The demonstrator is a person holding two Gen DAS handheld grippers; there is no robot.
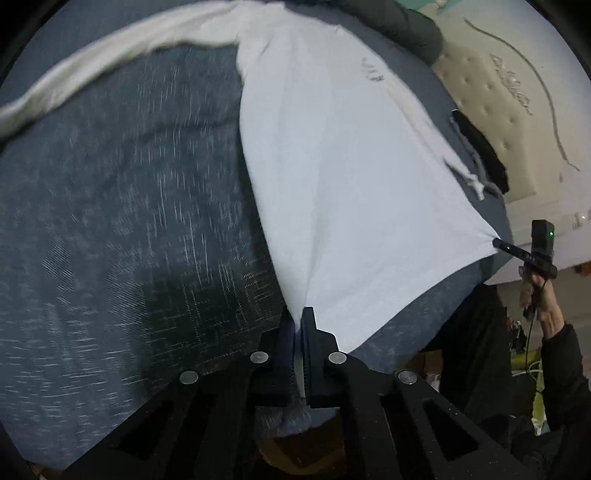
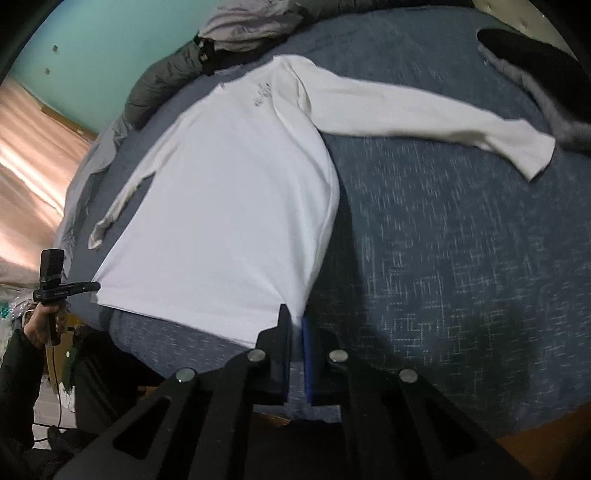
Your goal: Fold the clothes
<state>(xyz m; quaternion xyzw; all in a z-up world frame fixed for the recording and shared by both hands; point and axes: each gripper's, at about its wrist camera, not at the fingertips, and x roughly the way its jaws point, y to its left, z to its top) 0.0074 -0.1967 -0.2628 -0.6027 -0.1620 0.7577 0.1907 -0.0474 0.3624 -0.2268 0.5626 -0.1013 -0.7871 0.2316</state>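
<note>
A white long-sleeved shirt [image 1: 351, 184] [image 2: 229, 206] lies front up on a blue bedspread [image 1: 129, 221] [image 2: 461, 240], collar at the far side. My left gripper [image 1: 298, 314] is shut on one bottom corner of the hem, and the cloth is pulled into a taut peak between its pads. My right gripper [image 2: 295, 321] is shut on the other hem corner. Each gripper shows in the other's view, pinching its corner: the right gripper [image 1: 496, 243] and the left gripper [image 2: 99, 286], each in a hand. One sleeve [image 2: 424, 118] stretches out sideways; the other sleeve [image 2: 122, 195] lies along the body.
A dark puffy jacket [image 2: 159, 85] [image 1: 399, 22] and a grey cloth [image 2: 251, 26] lie beyond the collar. A black and grey garment [image 2: 535, 74] lies past the outstretched cuff. A tufted headboard [image 1: 491, 110] bounds one side, and a wooden floor [image 2: 29, 166] lies beyond the bed.
</note>
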